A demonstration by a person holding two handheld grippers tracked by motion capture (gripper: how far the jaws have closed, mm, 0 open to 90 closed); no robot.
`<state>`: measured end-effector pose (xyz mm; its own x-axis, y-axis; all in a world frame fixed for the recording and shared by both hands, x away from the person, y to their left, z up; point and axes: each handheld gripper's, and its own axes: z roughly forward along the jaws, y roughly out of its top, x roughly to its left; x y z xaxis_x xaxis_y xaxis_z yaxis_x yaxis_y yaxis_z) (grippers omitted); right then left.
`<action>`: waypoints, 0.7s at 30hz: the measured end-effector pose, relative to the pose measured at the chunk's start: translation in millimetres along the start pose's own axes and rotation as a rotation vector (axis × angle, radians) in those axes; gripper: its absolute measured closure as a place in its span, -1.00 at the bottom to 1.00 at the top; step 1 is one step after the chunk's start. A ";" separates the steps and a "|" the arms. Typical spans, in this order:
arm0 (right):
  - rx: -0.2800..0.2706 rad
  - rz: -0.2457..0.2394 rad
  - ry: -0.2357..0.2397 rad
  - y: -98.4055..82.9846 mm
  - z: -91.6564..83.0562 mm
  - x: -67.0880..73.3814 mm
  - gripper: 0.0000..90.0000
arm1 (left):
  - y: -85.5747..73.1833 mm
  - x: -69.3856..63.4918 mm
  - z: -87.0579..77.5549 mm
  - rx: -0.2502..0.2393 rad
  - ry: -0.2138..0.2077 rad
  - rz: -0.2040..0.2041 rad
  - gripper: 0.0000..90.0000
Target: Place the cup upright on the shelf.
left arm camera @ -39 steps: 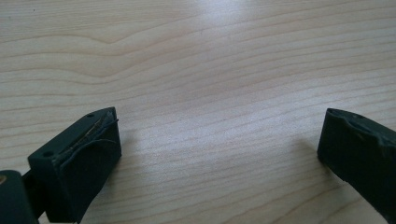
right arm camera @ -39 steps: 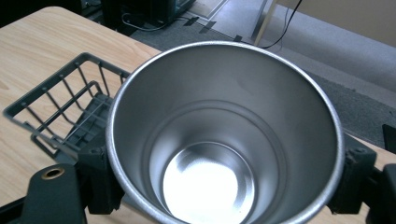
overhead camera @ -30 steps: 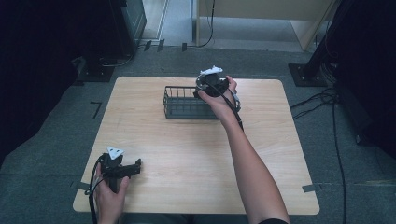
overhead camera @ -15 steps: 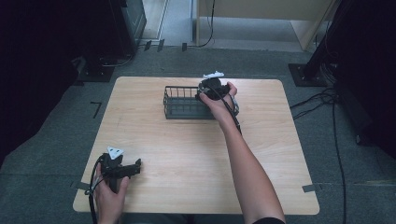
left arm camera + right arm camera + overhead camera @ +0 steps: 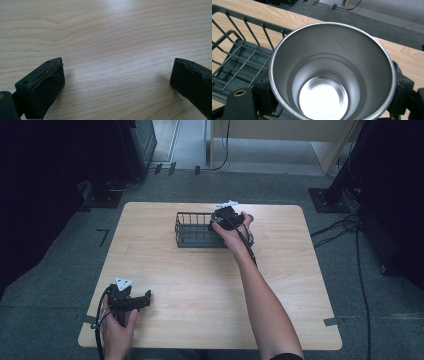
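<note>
The work in hand is placing a round stainless-steel cup (image 5: 329,82) into a dark wire basket (image 5: 192,231) that stands near the far edge of the light wooden surface (image 5: 200,280).

Progress: the cup is gripped and has reached the right end of the basket. In the right gripper view it is upright, mouth open to the camera, with the basket's wire wall and floor grid just beside it at the left. Whether the cup base touches the basket floor cannot be told. Remaining, as judged: seat the cup, release it, withdraw.

Right gripper (image 5: 226,216): its fingers are closed on the cup wall, one black pad at each side of the cup low in the right gripper view. The forearm reaches from the near edge across the surface to the basket, the hand wrapped round the gripper body.

Left gripper (image 5: 131,301): it rests near the near-left corner of the surface, well apart from the basket. Its fingers (image 5: 42,85) stand wide apart over bare wood, nothing between them.
</note>
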<state>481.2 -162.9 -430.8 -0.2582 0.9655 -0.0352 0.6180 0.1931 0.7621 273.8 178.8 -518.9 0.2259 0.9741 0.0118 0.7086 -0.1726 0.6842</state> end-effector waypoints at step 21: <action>-0.007 0.019 0.051 -1.0 -24.3 -7.9 -0.97 | 0.0 0.0 0.0 0.001 0.000 0.000 -1.00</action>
<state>464.5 -175.0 -415.6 -0.2839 0.9588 0.0116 0.6180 0.1737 0.7668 273.7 178.8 -518.9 0.2261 0.9740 0.0118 0.7090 -0.1729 0.6837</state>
